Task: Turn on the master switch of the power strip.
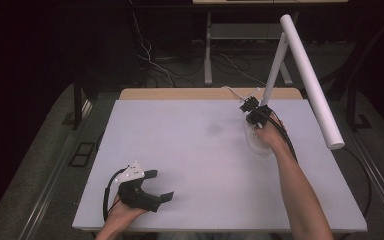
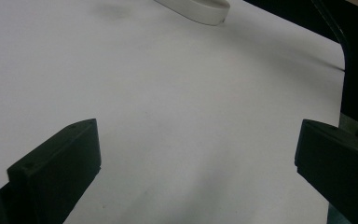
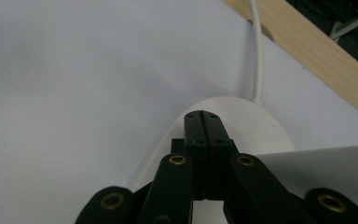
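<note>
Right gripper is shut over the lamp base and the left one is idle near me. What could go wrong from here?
1. The right gripper is shut, its tips over the lamp base; pressing hard might slide the base across the smooth white table.
2. The lamp's long head leans out beyond the base, so a sideways nudge could tip the lamp.
3. The cord runs off the far edge; dragging the base may pull it taut.
The open left gripper looks clear of all this.
</note>
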Tool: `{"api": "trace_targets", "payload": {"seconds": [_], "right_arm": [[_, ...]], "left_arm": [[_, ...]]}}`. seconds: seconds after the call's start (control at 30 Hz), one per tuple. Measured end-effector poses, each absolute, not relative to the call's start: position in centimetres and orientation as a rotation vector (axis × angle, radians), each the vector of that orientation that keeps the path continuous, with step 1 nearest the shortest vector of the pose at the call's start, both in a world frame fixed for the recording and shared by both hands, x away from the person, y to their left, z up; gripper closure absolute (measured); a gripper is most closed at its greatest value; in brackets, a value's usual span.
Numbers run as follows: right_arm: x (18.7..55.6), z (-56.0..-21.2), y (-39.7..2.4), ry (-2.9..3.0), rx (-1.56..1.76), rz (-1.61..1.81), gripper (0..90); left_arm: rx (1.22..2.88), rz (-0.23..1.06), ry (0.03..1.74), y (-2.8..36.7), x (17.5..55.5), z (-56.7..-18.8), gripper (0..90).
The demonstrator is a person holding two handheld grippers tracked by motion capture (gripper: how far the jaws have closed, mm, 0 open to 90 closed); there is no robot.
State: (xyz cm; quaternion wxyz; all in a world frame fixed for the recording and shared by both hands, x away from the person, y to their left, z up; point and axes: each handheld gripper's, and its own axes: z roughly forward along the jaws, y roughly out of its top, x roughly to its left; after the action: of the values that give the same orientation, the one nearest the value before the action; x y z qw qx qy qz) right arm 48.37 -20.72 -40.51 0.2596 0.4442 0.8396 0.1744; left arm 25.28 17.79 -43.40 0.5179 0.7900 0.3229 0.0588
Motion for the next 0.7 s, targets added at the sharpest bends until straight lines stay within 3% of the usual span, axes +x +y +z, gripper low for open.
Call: {"api": "trace_targets", "payload": {"seconds": [0.7], "right_arm": [[46.4, -36.9, -20.3, 2.237, 1.181, 0.657, 89.5]], "left_arm": [[1.888, 0.140, 0.776, 17.6, 25.1, -43.3, 0.0]]}}
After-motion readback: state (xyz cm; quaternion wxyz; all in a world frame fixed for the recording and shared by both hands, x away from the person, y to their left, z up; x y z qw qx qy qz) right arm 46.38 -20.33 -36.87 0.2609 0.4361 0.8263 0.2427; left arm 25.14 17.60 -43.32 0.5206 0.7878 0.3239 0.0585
